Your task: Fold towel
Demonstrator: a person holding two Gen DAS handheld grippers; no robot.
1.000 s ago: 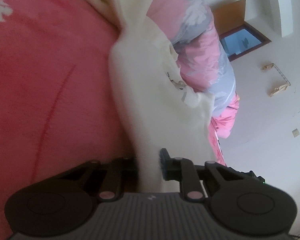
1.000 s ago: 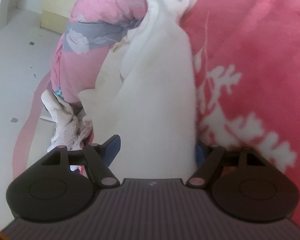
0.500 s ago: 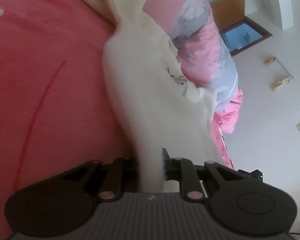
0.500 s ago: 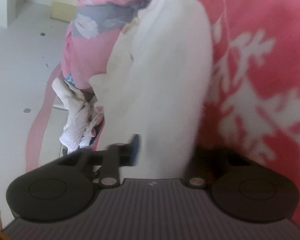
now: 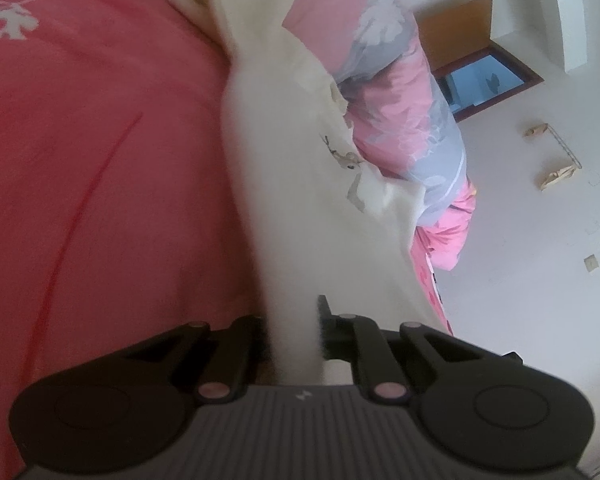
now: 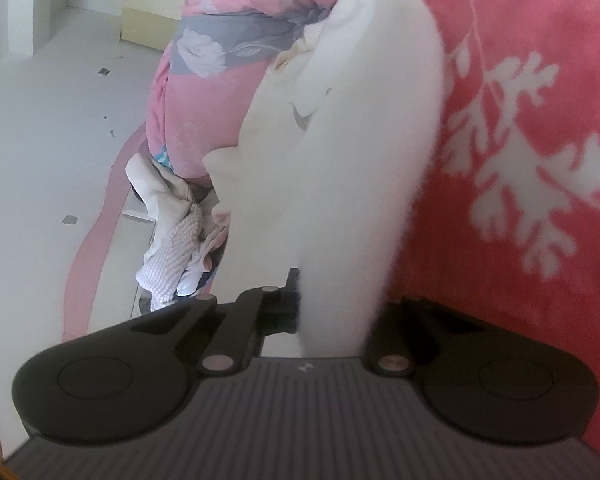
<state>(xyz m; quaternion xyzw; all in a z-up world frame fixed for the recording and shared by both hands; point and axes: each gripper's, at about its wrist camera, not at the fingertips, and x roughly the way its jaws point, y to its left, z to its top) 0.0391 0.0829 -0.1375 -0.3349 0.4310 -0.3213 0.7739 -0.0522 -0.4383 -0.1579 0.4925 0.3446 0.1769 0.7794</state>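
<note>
Cream towel [image 5: 300, 184]: stretched over red bedspread [image 5: 100, 160]; left hand-held gripper [image 5: 294, 332] and right hand-held gripper [image 6: 336, 312] each pinching one end.

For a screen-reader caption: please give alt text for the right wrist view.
The right gripper is shut on a white towel that stretches away over a red bedspread with white leaf patterns. To the left are a rolled pink floral quilt and pale floor.

Red bedspread [image 5: 100, 160] w/ white leaf print, pink-grey quilt [image 6: 220, 60], white floor [image 6: 60, 140], daylit.
</note>
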